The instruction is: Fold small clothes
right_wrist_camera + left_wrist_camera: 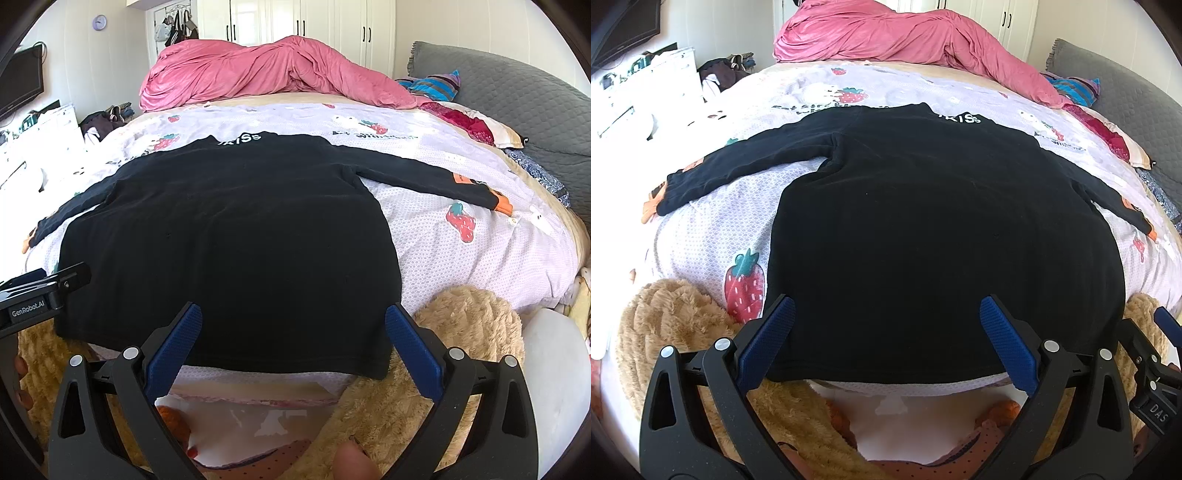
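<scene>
Lying flat, black shirt (923, 221), both grippers' fingers spread, wall clock (99, 22) only right view

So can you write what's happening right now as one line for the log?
stage: before first fold | shirt: flat on bed, sleeves out | left gripper: open, at hem | right gripper: open, at hem

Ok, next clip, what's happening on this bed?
A person holding a two-finger gripper in each hand is about to fold a small black long-sleeved top that lies flat on the strawberry-print sheet, both sleeves spread out to the sides and its hem nearest the cameras. The left gripper and the right gripper are both open above the hem edge and hold nothing. No fold has been made yet. A pink duvet is bunched at the far end of the bed.
</scene>
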### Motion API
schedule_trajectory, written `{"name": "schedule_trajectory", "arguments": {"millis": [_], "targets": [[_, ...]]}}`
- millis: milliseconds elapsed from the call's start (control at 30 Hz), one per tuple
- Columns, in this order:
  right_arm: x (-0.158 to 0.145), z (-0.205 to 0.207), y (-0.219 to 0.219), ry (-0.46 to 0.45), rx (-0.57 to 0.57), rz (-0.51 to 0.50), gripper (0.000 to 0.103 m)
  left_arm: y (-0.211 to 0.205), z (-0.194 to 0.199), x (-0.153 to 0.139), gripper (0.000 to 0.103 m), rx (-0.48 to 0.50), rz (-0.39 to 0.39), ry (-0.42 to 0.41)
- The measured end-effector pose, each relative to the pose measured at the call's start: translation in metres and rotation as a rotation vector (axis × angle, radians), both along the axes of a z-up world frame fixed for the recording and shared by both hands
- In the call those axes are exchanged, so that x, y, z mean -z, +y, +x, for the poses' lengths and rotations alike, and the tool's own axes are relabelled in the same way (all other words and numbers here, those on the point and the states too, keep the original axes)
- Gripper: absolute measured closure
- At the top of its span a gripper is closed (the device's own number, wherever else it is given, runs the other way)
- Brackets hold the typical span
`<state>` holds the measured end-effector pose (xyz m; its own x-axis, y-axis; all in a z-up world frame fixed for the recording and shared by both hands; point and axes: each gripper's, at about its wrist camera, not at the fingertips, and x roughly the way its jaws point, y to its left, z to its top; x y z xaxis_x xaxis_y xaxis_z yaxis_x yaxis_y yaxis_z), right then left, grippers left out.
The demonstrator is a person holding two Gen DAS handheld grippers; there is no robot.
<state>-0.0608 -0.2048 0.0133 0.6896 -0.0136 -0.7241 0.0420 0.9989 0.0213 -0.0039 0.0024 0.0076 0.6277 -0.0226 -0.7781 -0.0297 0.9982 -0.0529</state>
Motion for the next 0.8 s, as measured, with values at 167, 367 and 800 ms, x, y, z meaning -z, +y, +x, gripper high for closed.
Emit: {"name": "schedule_trajectory", "arguments": {"millis": [167,367,800], "targets": [[0.0020,0.0010,0.0041,-0.001,0.005,0.008,0.004,-0.0001,-0.0001,0.0005,0.009,0.000,-0.001,-0.003],[0.0023,0.0011,0.0044,-0.007,0.004,0.012,0.004,-0.0010,-0.0007,0.0004,0.009,0.004,-0.003,-0.002],[0.0029,0.0009,-0.0032,-0.011,0.012,0.033,0.004,-0.0096,0.0049,0.0002,0.009,0.024,-0.003,-0.007]]}}
